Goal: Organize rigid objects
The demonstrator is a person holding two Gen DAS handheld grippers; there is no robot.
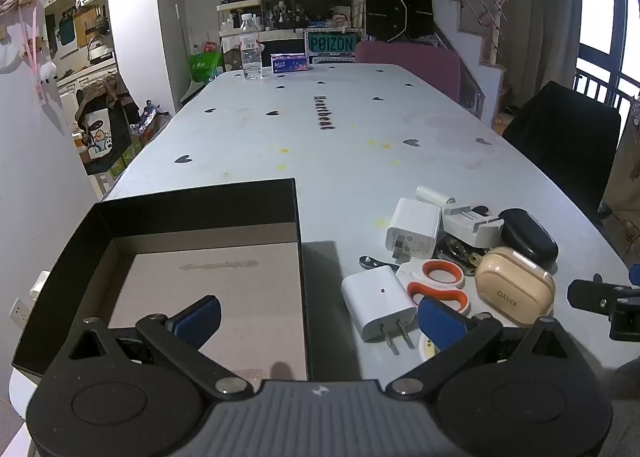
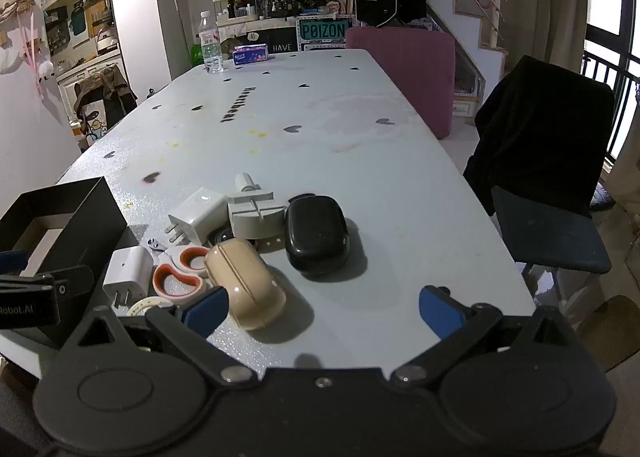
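Left wrist view showed the empty black cardboard box (image 1: pixel 200 213) at near left, small rigid items piled right. Both grippers, left gripper (image 1: pixel 320 317) and right gripper (image 2: pixel 324 311), stood apart, holding nothing. Sorting seemed not begun; next, closing on the beige oval earbud case (image 2: pixel 246 289).

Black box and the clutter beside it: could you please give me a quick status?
Left tongs open, right tongs open, both empty. Black box empty; chargers, scissors, beige case unsorted beside it. Nothing blocking.

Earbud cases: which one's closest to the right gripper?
The beige case, just inside the right gripper's left fingertip. The black case lies farther up the table.
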